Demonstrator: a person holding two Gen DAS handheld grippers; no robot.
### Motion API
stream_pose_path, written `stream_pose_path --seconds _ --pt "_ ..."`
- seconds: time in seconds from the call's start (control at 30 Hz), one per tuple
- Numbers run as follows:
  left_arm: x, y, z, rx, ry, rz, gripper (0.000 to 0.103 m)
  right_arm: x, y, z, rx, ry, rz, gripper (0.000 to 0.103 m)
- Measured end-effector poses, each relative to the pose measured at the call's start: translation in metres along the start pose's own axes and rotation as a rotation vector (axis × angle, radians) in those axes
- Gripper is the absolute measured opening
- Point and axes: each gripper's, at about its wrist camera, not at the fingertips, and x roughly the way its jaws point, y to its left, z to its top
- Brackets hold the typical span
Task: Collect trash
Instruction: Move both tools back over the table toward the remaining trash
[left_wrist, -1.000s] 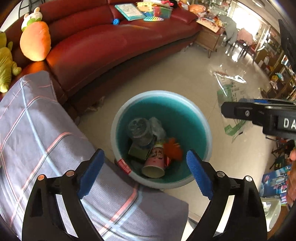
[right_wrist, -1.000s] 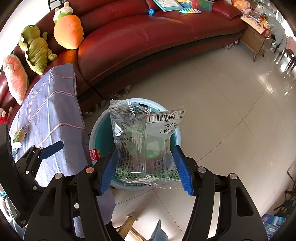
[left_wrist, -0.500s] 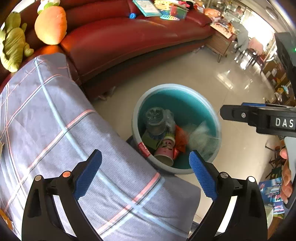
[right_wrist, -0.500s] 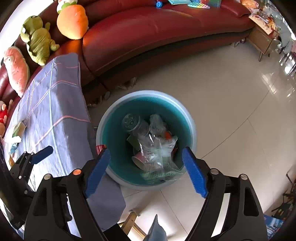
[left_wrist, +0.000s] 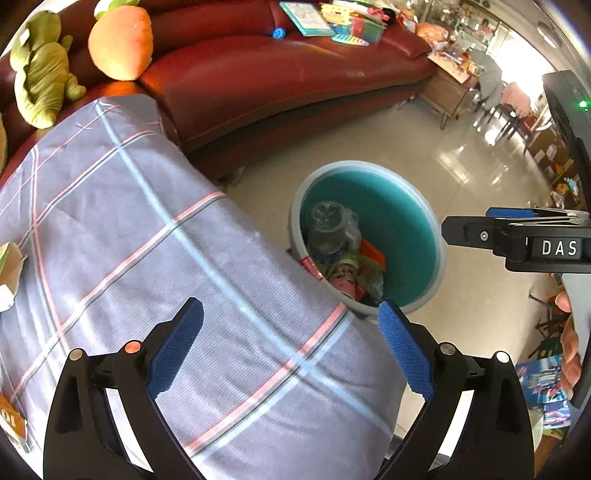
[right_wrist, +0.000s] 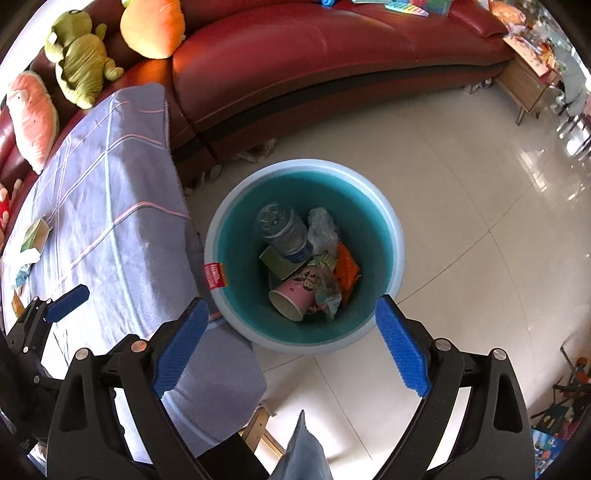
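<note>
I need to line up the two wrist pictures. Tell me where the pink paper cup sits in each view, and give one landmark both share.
Left wrist: the pink paper cup lies in the teal bin, right of centre, partly hidden behind the near rim and the checked cloth.
Right wrist: the cup lies on its side near the picture's centre, open mouth toward the lower left.
Shared landmark: the red label on the bin's rim.

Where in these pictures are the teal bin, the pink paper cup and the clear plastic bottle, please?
teal bin (right_wrist: 395, 236): right wrist view, on its pale rim.
pink paper cup (right_wrist: 301, 291): right wrist view, on its printed side.
clear plastic bottle (right_wrist: 280, 227): right wrist view, on its body.
</note>
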Motion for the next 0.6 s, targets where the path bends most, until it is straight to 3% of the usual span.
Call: stream_pose_path --seconds 0.37,0.6 --pt "-0.040 0.050 -0.039 -0.124 -0.047 0.036 0.095 -0.009 0.063 -0.015 -0.105 0.009 0.019 0.089" --pt "-0.071 0.111 -0.081 -0.257 -0.068 0.094 0.095 -0.010 0.127 -0.028 -0.204 0.024 0.042 0.089"
